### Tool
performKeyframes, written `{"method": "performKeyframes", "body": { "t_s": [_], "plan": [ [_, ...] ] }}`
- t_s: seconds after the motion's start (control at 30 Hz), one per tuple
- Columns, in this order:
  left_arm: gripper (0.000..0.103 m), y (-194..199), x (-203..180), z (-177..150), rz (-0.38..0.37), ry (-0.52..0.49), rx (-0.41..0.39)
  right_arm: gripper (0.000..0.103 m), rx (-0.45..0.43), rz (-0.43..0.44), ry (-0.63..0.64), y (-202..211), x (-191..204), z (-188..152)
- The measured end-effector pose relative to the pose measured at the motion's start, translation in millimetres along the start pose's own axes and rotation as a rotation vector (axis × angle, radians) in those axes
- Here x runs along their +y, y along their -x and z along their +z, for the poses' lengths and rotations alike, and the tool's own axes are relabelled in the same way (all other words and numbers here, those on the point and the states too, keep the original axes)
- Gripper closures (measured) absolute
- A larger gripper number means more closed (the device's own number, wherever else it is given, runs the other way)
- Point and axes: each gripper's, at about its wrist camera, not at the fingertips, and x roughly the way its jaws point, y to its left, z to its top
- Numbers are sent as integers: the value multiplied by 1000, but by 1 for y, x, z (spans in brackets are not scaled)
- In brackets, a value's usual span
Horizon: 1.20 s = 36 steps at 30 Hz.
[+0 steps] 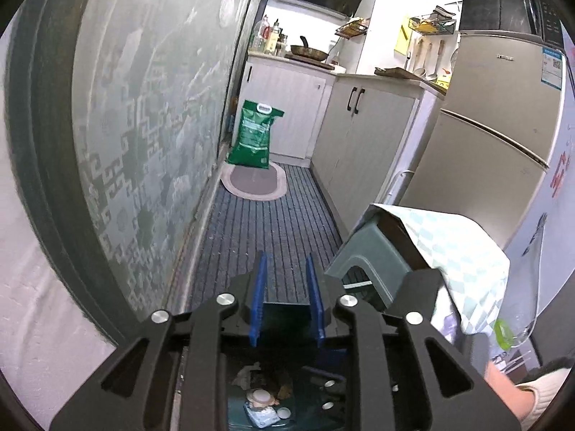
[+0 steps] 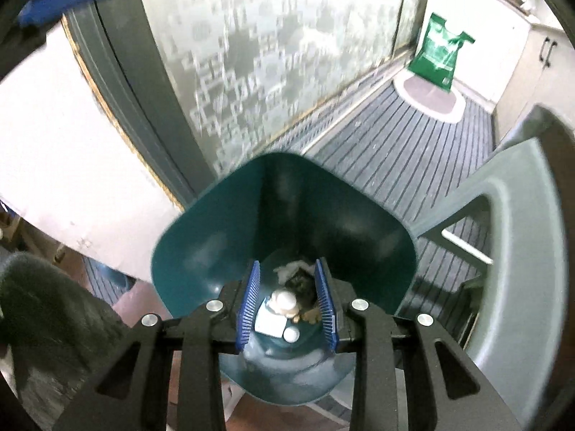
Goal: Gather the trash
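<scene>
A dark teal bin (image 2: 215, 215) stands on the striped floor, and the right wrist view looks straight down into it. At its bottom lies trash (image 2: 284, 301): a white cup-like piece, a white packet (image 2: 269, 321), a small white cap (image 2: 291, 336) and brown scraps. My right gripper (image 2: 287, 262) hangs over the bin's mouth, its blue pads apart with nothing between them. My left gripper (image 1: 286, 255) is also open and empty, pointing along the floor above the bin's near rim (image 1: 284, 310). The same trash (image 1: 260, 398) shows below the left gripper.
A grey-green plastic stool (image 1: 370, 251) with a checked cloth (image 1: 456, 251) on it stands close on the right of the bin. A frosted sliding door (image 1: 143, 107) runs along the left. Farther off are a green sack (image 1: 255, 133), an oval mat (image 1: 255, 183), cabinets (image 1: 359, 133) and a fridge (image 1: 496, 125).
</scene>
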Motion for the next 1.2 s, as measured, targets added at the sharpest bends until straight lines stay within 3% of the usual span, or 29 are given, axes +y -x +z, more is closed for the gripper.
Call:
{"method": "performKeyframes", "body": {
  "t_s": [0.1,0.53,0.63,0.7,0.87,1.2],
  "plan": [
    [67,9,-5,5,0,-5,-25,71,-47,-14,-4,19,-3,6],
    [33,32,-43,11,2,-48,-84,38,-279,-165,-79,128,-53,4],
    [22,33,-51,5,25,-62,-82,31,-317,-200,-113,151,-69,-2],
    [10,34,-54,0,33,-67,-85,24,-342,-225,-131,168,-78,-9],
    [4,36,-65,-9,90,-61,-90,7,-378,-257,-175,194,-92,-31],
    [3,29,-82,-28,148,-79,-59,4,-429,-329,-270,228,-112,-86]
  ]
}}
